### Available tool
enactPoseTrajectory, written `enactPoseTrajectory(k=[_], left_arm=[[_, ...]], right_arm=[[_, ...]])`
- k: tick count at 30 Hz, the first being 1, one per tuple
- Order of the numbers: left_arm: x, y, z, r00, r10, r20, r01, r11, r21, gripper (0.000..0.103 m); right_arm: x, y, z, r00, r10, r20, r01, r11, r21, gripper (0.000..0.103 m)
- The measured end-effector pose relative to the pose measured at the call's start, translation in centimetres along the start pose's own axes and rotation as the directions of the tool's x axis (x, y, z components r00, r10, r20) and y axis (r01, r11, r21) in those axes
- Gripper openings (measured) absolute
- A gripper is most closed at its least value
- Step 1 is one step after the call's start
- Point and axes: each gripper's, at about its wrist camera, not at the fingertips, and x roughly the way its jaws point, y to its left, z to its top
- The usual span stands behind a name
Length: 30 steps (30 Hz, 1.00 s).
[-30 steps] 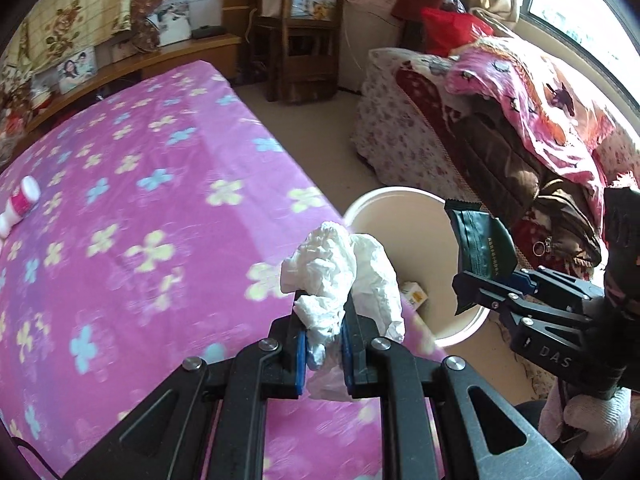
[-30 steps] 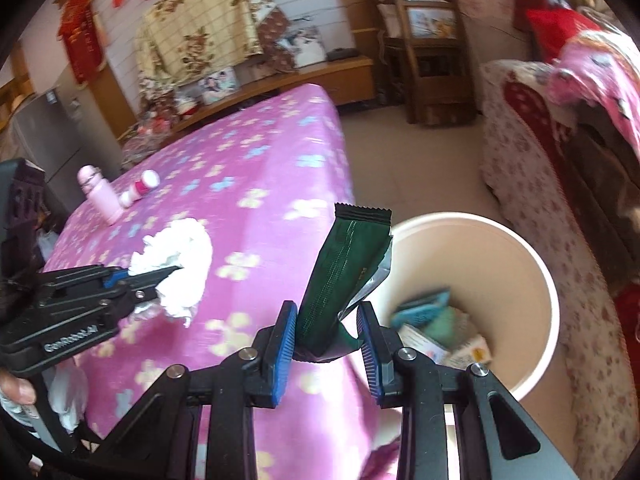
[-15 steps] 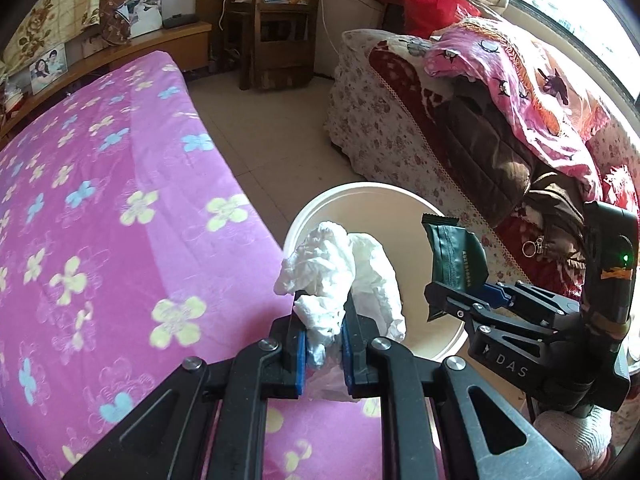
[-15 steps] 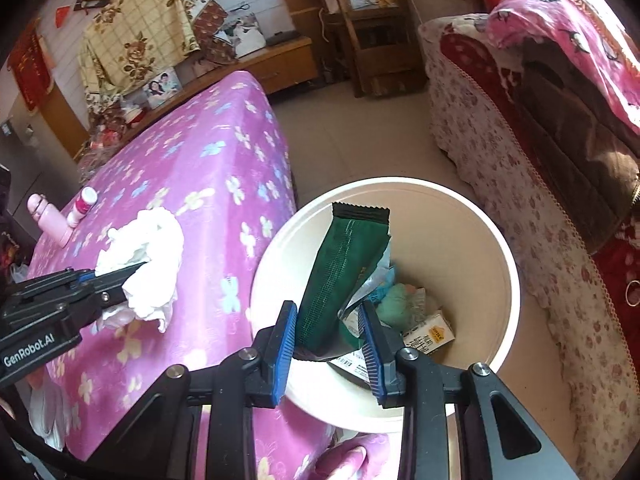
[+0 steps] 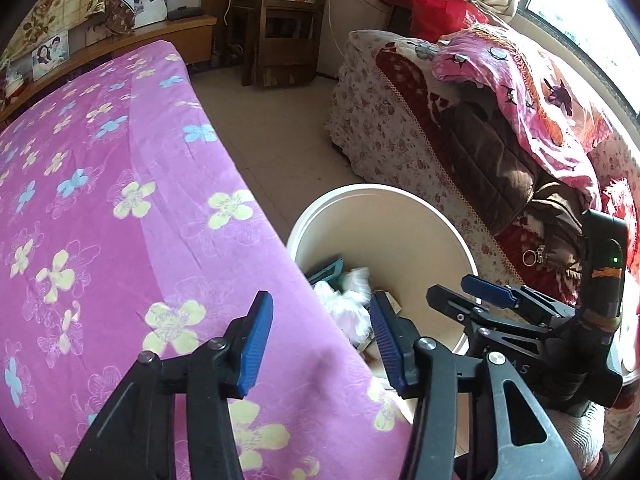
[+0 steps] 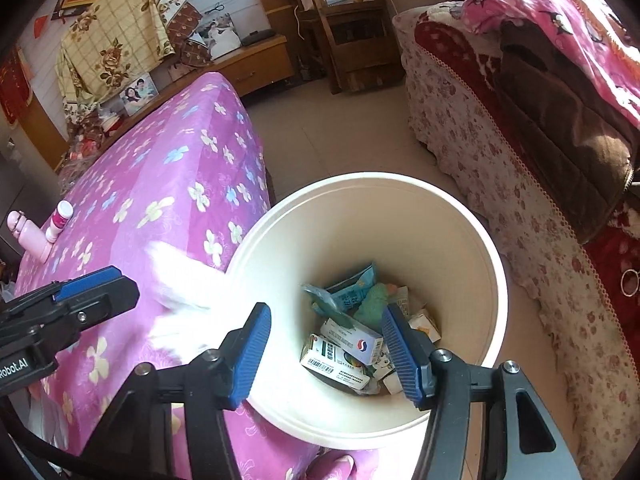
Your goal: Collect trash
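A cream trash bucket point(image 6: 472, 232) stands on the floor beside the pink flowered bed point(image 6: 160, 200); it also shows in the left wrist view point(image 5: 400, 200). It holds boxes and wrappers point(image 6: 352, 340). My right gripper point(image 6: 326, 354) is open and empty above the bucket's mouth. My left gripper point(image 5: 320, 340) is open and empty over the bed edge near the bucket. The white crumpled tissue point(image 6: 180, 292) is a blur in mid-air by the bucket rim; in the left wrist view it point(image 5: 348, 304) lies inside the bucket. The green wrapper is not clearly visible.
A pink bottle point(image 6: 28, 236) and a small white-and-pink bottle point(image 6: 58, 220) lie on the bed's far side. A sofa with blankets point(image 5: 500, 120) stands to the right of the bucket. A wooden chair point(image 5: 280, 20) is at the back.
Both grippers opened over the bucket. The left let go of the white tissue and the right let go of the green wrapper; both dropped away from the jaws.
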Motion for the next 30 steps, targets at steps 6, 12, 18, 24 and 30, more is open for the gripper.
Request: enactPoseTrajectory(k=[6, 12, 18, 24, 30], left_arm=[[-1.2, 0.8, -0.7, 0.999, 0.034, 0.034, -0.033, 0.999, -0.006, 0.054], [-4.3, 1.2, -1.7, 0.988, 0.102, 0.116, -0.103, 0.995, -0.003, 0.055], [-8.4, 1.5, -3.1, 0.971, 0.120, 0.207, -0.121, 0.993, -0.008, 0.055], [-12.0, 1.5, -4.7, 0.947, 0.139, 0.288, -0.149, 0.989, 0.012, 0.055], [-15.0, 1.6, -6.3, 0.921, 0.162, 0.355, -0.178, 0.984, 0.012, 0.055]], right_arm=[[-1.0, 0.7, -0.4, 1.000, -0.008, 0.022, 0.008, 1.000, 0.001, 0.062], [-3.9, 2.8, -0.9, 0.993, -0.063, 0.095, 0.065, 0.998, -0.012, 0.062], [-8.2, 5.9, -1.8, 0.976, -0.092, 0.195, 0.096, 0.995, -0.012, 0.062], [-12.2, 8.7, -3.1, 0.954, -0.115, 0.279, 0.123, 0.992, -0.013, 0.065], [-15.3, 10.6, -4.0, 0.928, -0.132, 0.349, 0.143, 0.990, -0.006, 0.065]])
